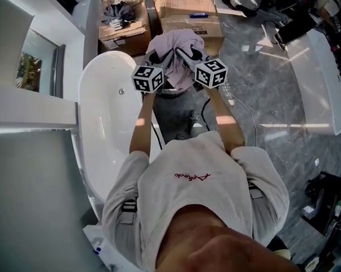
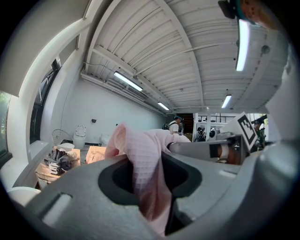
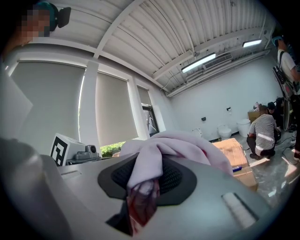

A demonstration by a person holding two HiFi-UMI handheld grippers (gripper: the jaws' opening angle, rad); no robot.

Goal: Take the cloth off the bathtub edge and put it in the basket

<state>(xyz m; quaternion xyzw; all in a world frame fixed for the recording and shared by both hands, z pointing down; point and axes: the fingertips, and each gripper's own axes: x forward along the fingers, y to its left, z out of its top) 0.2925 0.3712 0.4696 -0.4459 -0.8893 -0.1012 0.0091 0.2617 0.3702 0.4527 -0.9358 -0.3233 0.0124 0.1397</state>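
Note:
A pale pink cloth (image 1: 172,44) hangs bunched in the air between both grippers, beyond the far end of the white bathtub (image 1: 87,102). My left gripper (image 1: 163,61) is shut on one fold of the cloth (image 2: 143,159), which runs down between its jaws. My right gripper (image 1: 183,54) is shut on another fold of the cloth (image 3: 174,143). Just below the cloth, part of a dark round basket (image 1: 175,92) shows on the floor beside the tub's end. In the left gripper view the right gripper (image 2: 220,148) lies close by on the right.
Cardboard boxes (image 1: 125,22) (image 1: 189,13) stand beyond the basket, one with dark clothes on it. A cable (image 1: 241,110) trails over the grey marble floor. A long white fixture (image 1: 323,82) lies at the right. A person in a striped shirt (image 3: 262,133) crouches far off.

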